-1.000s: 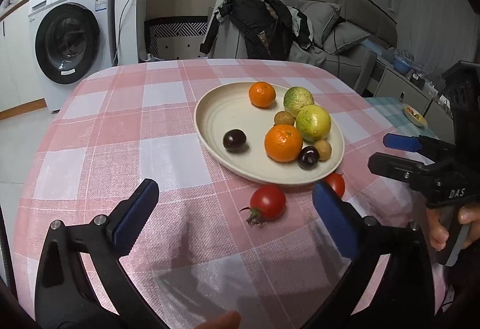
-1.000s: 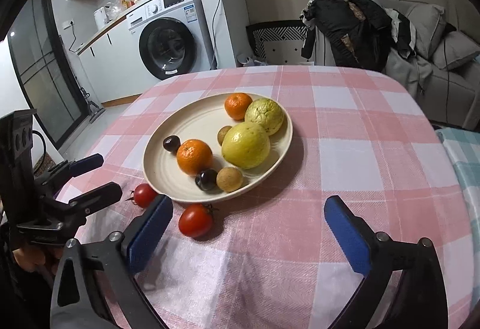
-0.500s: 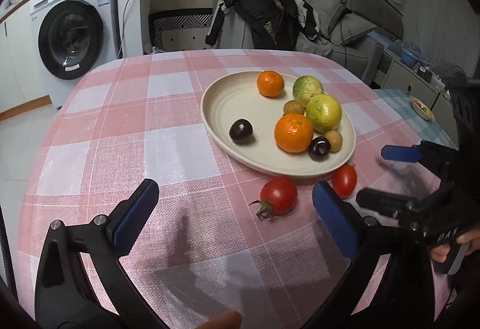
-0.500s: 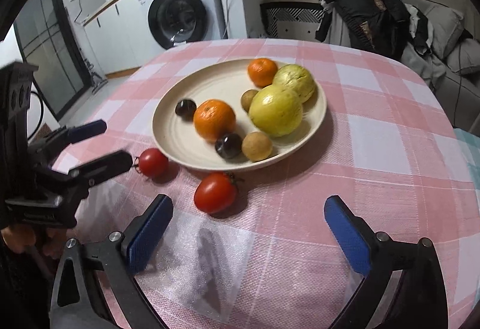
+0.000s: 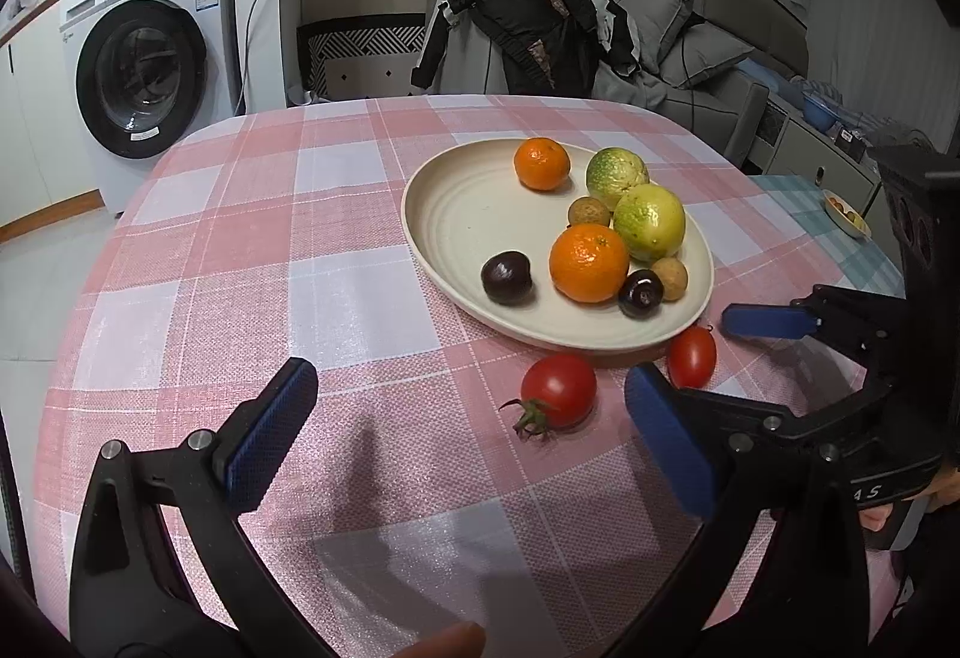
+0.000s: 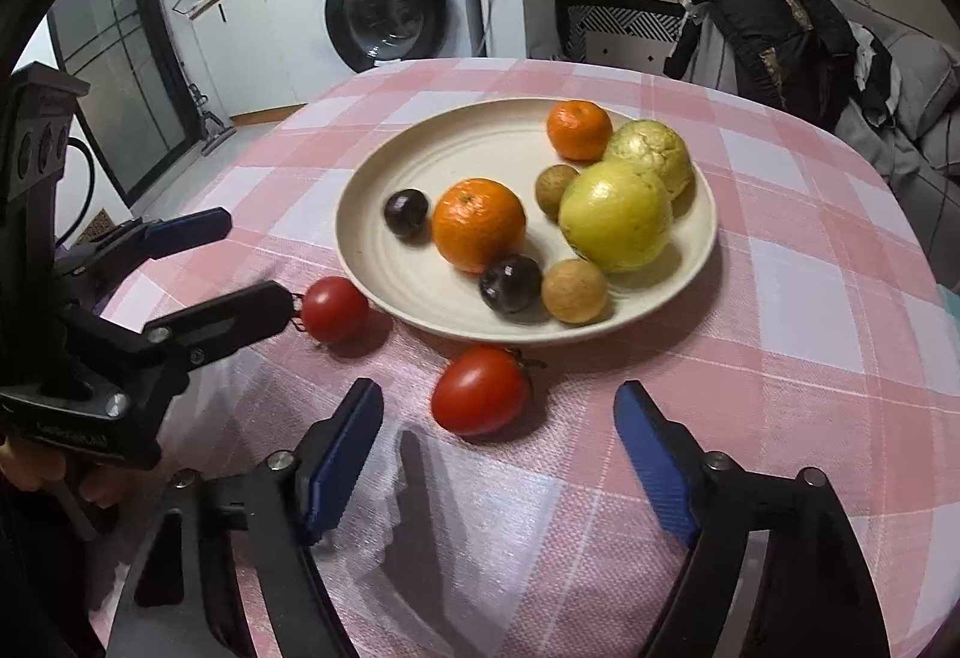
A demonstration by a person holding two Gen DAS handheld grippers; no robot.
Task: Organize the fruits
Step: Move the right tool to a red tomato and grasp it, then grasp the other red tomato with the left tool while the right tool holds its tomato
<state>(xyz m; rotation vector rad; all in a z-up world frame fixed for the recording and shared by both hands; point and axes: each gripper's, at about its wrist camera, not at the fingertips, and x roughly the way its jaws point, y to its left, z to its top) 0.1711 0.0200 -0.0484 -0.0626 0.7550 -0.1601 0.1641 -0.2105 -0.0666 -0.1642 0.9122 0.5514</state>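
A cream plate (image 6: 384,214) on the pink checked tablecloth holds two oranges, two yellow-green fruits, two dark plums and two small brown fruits. An oval tomato (image 6: 480,391) lies on the cloth just off the plate's near rim. My right gripper (image 6: 498,463) hovers right behind it, jaws closing, pads clear of the tomato. In the left wrist view one of its fingers (image 5: 768,322) reaches in beside that tomato (image 5: 691,356). A round tomato (image 5: 558,391) with a green stem lies ahead of my open left gripper (image 5: 468,436), nearer its right finger.
A washing machine (image 5: 144,76) stands beyond the table's far left. A chair draped with dark clothes (image 5: 528,40) stands at the far edge, a grey sofa (image 5: 696,58) behind it. A small bowl (image 5: 846,217) sits on a teal cloth to the right.
My right gripper has come down and in toward the oval tomato, and its jaws have narrowed. The left gripper has stayed put and open.
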